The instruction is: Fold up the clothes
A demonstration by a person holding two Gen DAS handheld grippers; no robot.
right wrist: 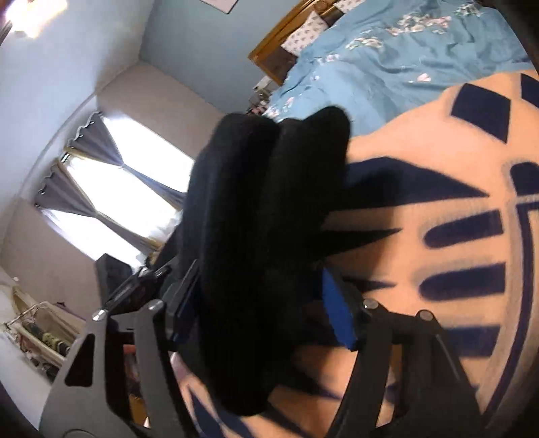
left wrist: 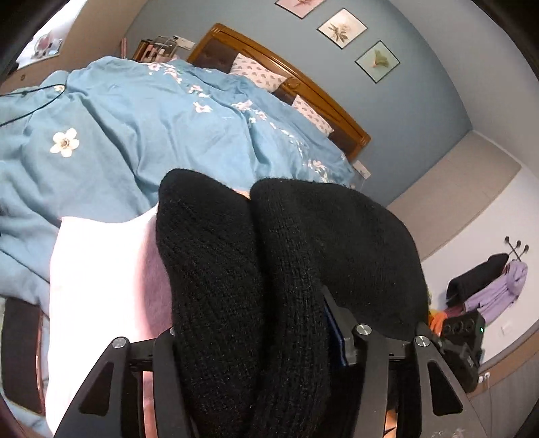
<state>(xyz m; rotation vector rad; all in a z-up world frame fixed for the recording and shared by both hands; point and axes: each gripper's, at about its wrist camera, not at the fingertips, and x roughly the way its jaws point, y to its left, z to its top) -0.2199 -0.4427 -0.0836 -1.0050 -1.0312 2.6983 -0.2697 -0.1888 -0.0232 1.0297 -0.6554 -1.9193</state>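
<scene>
Knitwear filled both views: a black knitted garment (left wrist: pixel 269 269) bunched in two thick folds between the fingers of the left gripper (left wrist: pixel 256 340), which were clamped on it, and likewise in the right gripper (right wrist: pixel 266 303), closed around the same dark bundle (right wrist: pixel 256 219). Beyond the garment lay a blue floral duvet (left wrist: pixel 134 128); a peach blanket with navy marks (right wrist: pixel 438 209) spread beside it, unobstructed.

No legible text, label, brand, number or sign appears in either view. The framed prints (left wrist: pixel 342 28) on the wall carry plant pictures only. The large dark-blue marks on the cream blanket (right wrist: pixel 438 188) are blurred and form no readable characters.
</scene>
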